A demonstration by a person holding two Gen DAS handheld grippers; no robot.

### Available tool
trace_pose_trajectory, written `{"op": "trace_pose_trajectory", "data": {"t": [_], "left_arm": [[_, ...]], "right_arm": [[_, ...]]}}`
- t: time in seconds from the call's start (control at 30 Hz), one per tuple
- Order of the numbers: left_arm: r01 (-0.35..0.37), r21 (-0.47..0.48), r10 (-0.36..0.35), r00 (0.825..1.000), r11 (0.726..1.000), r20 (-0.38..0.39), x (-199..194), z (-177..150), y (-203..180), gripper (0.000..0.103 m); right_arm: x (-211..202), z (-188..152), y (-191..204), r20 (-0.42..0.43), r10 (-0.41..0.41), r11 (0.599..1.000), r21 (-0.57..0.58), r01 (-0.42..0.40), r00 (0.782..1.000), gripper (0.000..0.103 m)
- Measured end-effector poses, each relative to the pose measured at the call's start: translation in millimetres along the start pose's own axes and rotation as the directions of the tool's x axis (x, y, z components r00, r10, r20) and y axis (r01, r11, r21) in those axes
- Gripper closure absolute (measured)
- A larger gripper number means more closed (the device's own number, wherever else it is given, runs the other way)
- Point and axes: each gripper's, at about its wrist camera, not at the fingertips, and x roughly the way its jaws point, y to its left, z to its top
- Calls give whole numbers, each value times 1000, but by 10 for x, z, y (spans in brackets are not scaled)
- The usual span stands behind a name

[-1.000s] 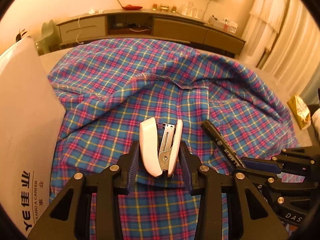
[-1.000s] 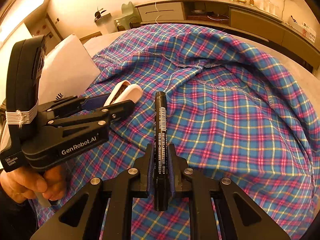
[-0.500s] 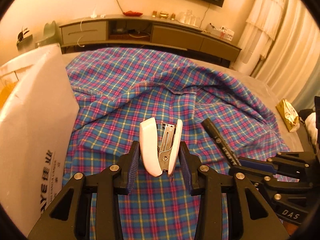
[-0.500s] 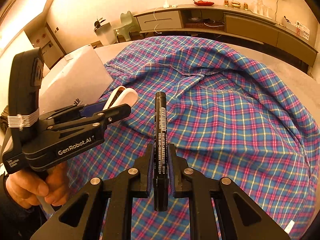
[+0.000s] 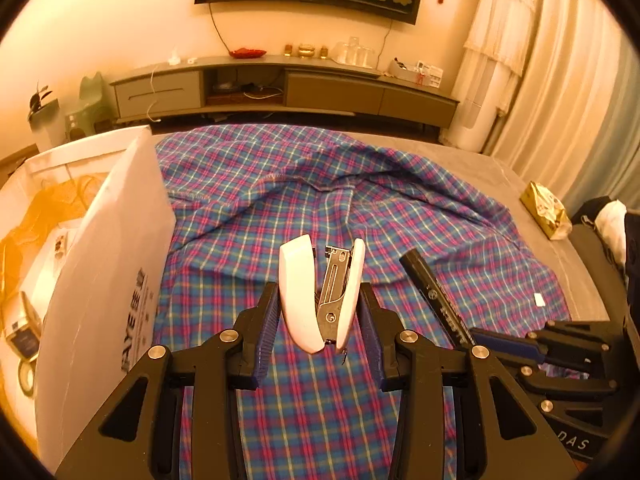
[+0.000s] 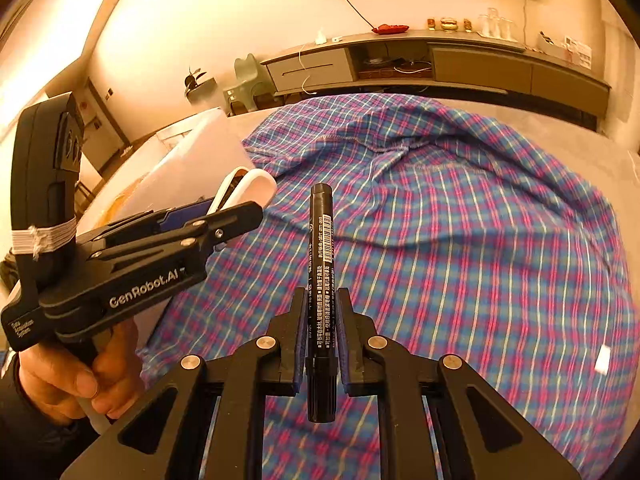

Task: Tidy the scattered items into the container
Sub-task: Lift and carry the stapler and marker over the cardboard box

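My left gripper point(image 5: 318, 314) is shut on a white stapler point(image 5: 304, 296) and holds it in the air above the plaid cloth point(image 5: 320, 208). My right gripper point(image 6: 321, 314) is shut on a black marker point(image 6: 319, 256) that points forward, also above the cloth. The marker point(image 5: 434, 294) and right gripper also show in the left wrist view, to the right. The white cardboard box point(image 5: 100, 264) stands open at the left, with a tape roll point(image 5: 26, 376) and small items inside. The left gripper and stapler point(image 6: 244, 188) show at the left of the right wrist view.
The plaid cloth point(image 6: 460, 240) covers a grey surface. A gold packet point(image 5: 546, 210) lies at the right edge. A small white scrap point(image 5: 540, 300) lies on the cloth. A long low cabinet point(image 5: 280, 88) runs along the back wall.
Both grippers have risen with their items and tilted up. More of the room and the inside of the box now shows. The grips have not changed.
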Motion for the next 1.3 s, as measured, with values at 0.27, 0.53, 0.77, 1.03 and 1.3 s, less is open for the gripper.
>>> {"op": "trace_pose_trajectory", "data": {"t": [0.27,0.53,0.77,1.03,1.3], "left_arm": [[15,-42,-15,1000,999,6,-292,-199,99,63],[27,-56,-26,999,998,21,-588,-375,135,63],[44,-68,-40,997,997,60,-874,-427,180,63],[60,-72,-52,993,996,103,-1130,-439,222,63],[66,-104,-53,990,992,131,-1291,-426,356,63]], "right_arm": [[-186,-231,159,20,16,999,44,-17,1000,89],[-317,-350,401,30,45,998,52,-47,999,89],[-433,-346,631,43,72,997,33,-73,996,88],[-552,-308,852,62,99,995,10,-100,993,88],[-647,-255,1030,80,124,992,-13,-124,989,89]]}}
